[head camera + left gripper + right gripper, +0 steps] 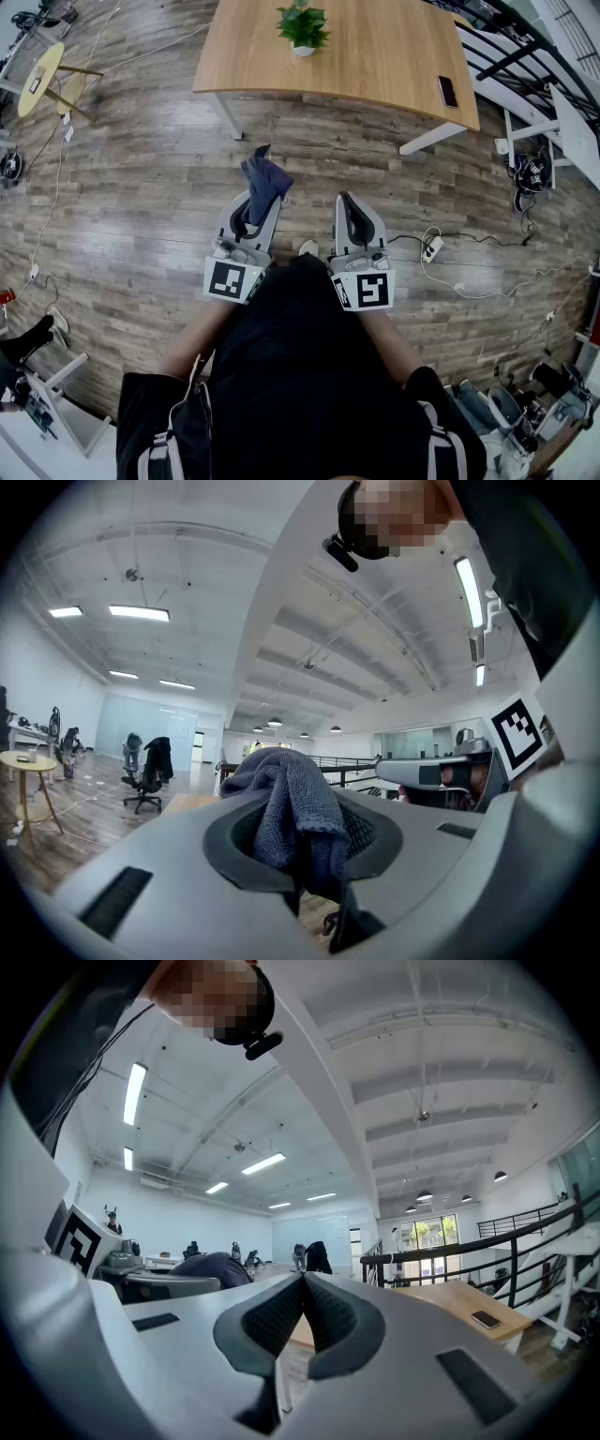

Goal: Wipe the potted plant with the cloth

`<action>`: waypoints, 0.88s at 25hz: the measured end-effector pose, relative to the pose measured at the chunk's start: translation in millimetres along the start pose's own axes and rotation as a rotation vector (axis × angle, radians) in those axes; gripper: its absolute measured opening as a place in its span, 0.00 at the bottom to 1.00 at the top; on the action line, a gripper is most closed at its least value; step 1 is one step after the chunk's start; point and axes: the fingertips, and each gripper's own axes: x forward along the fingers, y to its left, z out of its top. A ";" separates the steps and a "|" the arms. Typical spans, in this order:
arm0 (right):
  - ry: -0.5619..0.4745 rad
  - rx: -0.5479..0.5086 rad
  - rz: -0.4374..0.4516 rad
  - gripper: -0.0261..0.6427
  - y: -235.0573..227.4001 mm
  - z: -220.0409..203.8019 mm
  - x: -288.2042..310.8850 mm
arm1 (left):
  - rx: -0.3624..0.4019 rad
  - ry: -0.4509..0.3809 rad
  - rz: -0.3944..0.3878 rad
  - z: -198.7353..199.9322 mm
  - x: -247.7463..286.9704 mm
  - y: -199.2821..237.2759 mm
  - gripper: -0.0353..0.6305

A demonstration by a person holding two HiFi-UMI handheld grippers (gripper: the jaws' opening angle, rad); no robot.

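Now | our left gripper (255, 208) fingers clamp the soft, limp cloth (265, 176) | right gripper (350, 201) fingers pressed together, empty | potted plant (303, 25) well away on the counter (375, 56) | we judge leaves fragile, pot light: steady the pot, wipe gently

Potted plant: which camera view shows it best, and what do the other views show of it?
The head view: the potted plant stands whole on the wooden table, seen from above. In the left gripper view the cloth fills the middle and no plant can be made out; the right gripper view shows table only.
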 end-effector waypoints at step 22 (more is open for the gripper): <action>0.067 0.049 -0.070 0.07 -108.8 -48.6 -25.1 | -0.073 0.027 0.112 -26.1 60.3 5.8 0.22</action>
